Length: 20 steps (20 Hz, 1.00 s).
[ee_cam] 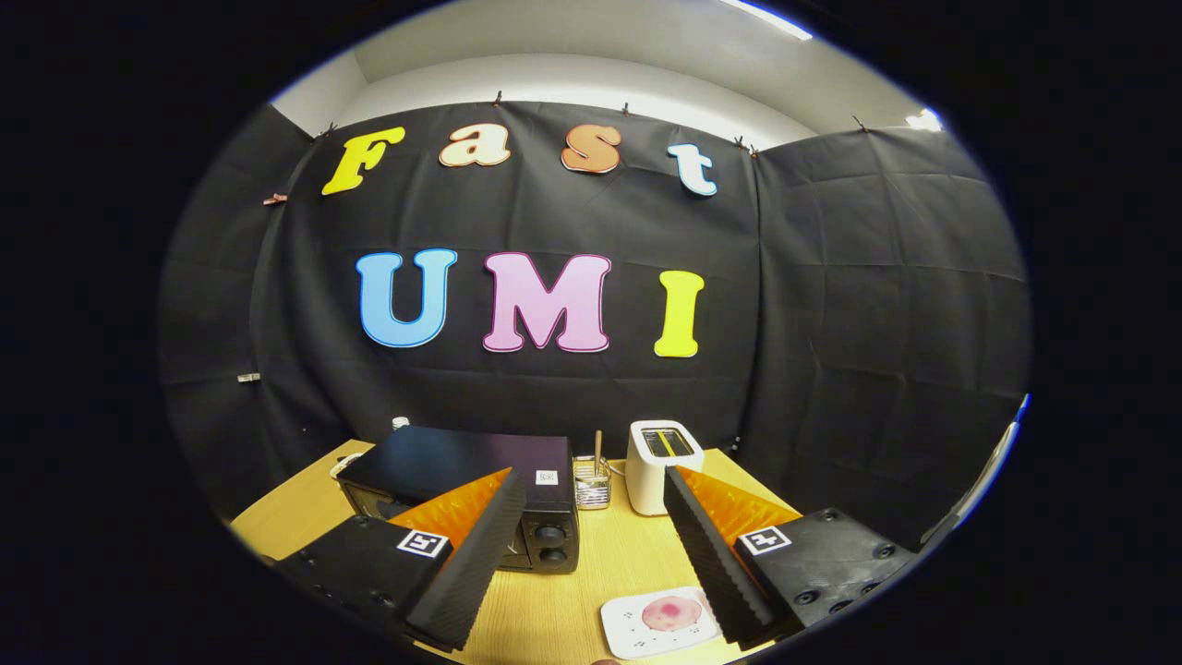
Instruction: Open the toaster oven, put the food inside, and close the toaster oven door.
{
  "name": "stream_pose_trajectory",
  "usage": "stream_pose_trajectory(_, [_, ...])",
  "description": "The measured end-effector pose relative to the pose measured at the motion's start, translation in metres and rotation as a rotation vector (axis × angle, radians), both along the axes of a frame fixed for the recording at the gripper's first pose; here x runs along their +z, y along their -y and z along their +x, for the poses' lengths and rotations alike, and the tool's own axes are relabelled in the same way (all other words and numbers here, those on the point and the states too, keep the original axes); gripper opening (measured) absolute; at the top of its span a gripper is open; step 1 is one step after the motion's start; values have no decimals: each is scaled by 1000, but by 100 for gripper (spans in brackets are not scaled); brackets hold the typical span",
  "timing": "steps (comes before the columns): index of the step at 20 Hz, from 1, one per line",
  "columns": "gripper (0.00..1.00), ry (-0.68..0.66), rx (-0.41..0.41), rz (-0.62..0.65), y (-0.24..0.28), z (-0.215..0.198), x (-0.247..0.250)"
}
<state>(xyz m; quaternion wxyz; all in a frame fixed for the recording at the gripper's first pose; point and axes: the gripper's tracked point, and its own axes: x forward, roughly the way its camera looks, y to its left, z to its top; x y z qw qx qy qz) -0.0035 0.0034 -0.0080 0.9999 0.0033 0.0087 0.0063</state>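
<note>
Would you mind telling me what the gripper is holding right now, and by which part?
Nothing: the gripper has its jaws wide open over the table, empty.

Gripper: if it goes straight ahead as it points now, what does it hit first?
Probably nothing close: the open gripper points over bare table, between the oven and the toaster. The wire holder lies nearest that line, though depth is unclear.

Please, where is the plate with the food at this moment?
In the gripper view the plate with the food lies on the wooden table, between the open tongs, nearer than the toaster oven.
</note>
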Motion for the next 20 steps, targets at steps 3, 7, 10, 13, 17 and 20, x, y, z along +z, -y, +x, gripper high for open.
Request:
stream_pose_trajectory(3, [98,2,1,0,0,2,0])
stream_pose_trajectory(7, [98,9,6,-5,-3,3,0])
stream_pose_trajectory(10, [98,-3,20,-6,-10,6,-6])
stream_pose_trajectory(13, [98,-26,34,2,-20,10,-13])
stream_pose_trajectory(17, [98,-62,54,34,-41,21,-24])
stream_pose_trajectory(20, [98,-89,86,47,-68,33,-31])
